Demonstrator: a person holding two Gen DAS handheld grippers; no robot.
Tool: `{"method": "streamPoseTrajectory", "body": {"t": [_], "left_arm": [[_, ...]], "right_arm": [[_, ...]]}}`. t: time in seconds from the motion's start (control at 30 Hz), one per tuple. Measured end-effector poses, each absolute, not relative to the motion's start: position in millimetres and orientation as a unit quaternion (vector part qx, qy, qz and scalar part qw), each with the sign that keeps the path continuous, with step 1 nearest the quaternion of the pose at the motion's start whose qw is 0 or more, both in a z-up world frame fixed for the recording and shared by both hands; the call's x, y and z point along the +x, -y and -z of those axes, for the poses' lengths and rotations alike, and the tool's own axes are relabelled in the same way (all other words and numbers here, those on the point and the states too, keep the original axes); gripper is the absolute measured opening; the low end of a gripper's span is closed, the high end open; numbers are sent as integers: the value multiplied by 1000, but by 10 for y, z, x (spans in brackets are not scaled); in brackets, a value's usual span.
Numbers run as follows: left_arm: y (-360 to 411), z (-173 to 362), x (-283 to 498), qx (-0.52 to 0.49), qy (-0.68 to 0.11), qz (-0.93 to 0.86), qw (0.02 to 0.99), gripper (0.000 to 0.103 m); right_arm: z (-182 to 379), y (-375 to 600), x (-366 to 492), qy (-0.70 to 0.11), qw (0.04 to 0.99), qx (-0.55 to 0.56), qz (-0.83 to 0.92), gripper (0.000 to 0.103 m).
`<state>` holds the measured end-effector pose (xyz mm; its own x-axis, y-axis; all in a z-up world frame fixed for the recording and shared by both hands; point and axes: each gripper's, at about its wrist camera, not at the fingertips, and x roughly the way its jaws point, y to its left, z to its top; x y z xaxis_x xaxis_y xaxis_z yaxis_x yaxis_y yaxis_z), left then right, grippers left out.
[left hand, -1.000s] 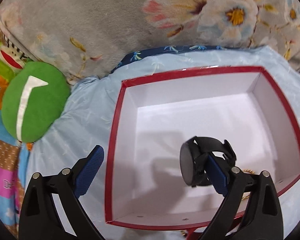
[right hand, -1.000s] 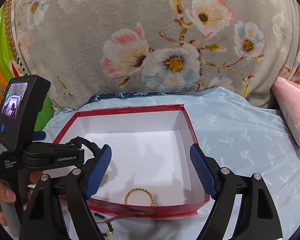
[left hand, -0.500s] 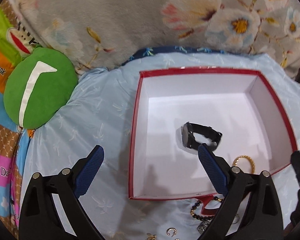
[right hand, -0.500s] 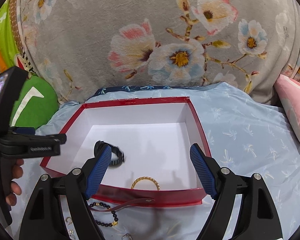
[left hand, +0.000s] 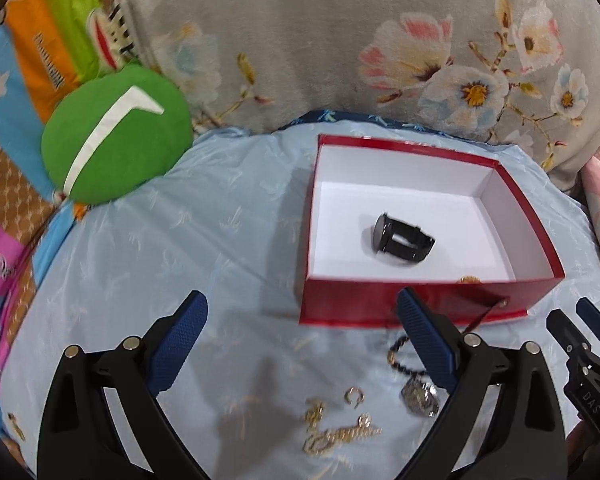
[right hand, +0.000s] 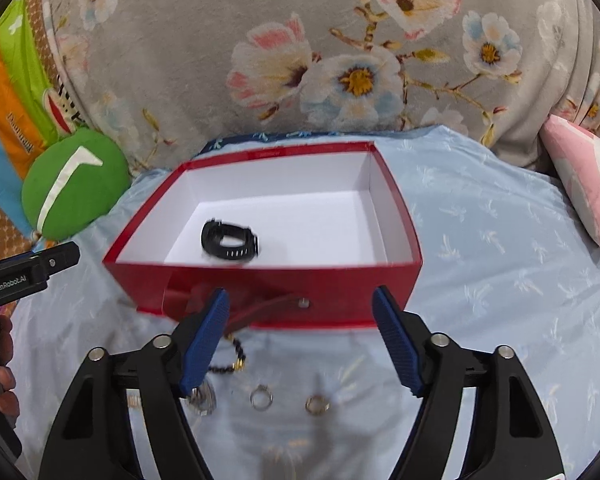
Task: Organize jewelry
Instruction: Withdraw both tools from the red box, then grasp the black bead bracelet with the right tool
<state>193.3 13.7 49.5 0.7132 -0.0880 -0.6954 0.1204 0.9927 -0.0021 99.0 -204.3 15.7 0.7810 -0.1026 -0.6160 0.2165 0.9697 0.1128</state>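
Jewelry scattered on a light blue bedspread (right hand: 500,248), just ahead of and beneath both claws, with some already in the box. Behind everything, a grey floral blanket (right hand: 340,60); far to the left of the claws, a round green cushion (left hand: 116,136); off to the right of the right claw, a pink pillow (right hand: 584,184).

Straight ahead of the right claw (right hand: 300,344), and ahead and to the right of the left claw (left hand: 300,340): an open red box (right hand: 340,284) with white inside, its front wall close beyond the blue pads. Inside, towards the left, a black watch (right hand: 230,240) lying on its side; near the front wall, a sliver of a gold bangle (left hand: 470,279).

Left claw: jaws spread wide, nothing between them, held above bare bedspread. Right claw: jaws fairly wide and closing, nothing pressed between the pads, tips just short of the box front.

Below the box front, by the right claw's left finger: a dark beaded bracelet (right hand: 230,360) and a red strap (right hand: 260,310) trailing from the box. Under that same finger, a silver watch (right hand: 202,398), partly hidden. Between the right claw's fingers, two small rings (right hand: 261,397) (right hand: 317,404) side by side, apart. Between the left claw's fingers, low down, a gold chain (left hand: 340,436), blurred, and a small open ring (left hand: 354,396).
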Motion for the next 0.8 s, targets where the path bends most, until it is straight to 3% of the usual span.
{"method": "streamPoseTrajectory", "body": {"t": [0.3, 0.8], "left_arm": [[-372, 45, 1558, 18, -420, 48, 906, 93], [-300, 516, 1404, 25, -471, 92, 877, 93]], "right_arm": [[228, 1869, 870, -369, 922, 102, 63, 43], [650, 1700, 1542, -413, 903, 111, 40, 41]]}}
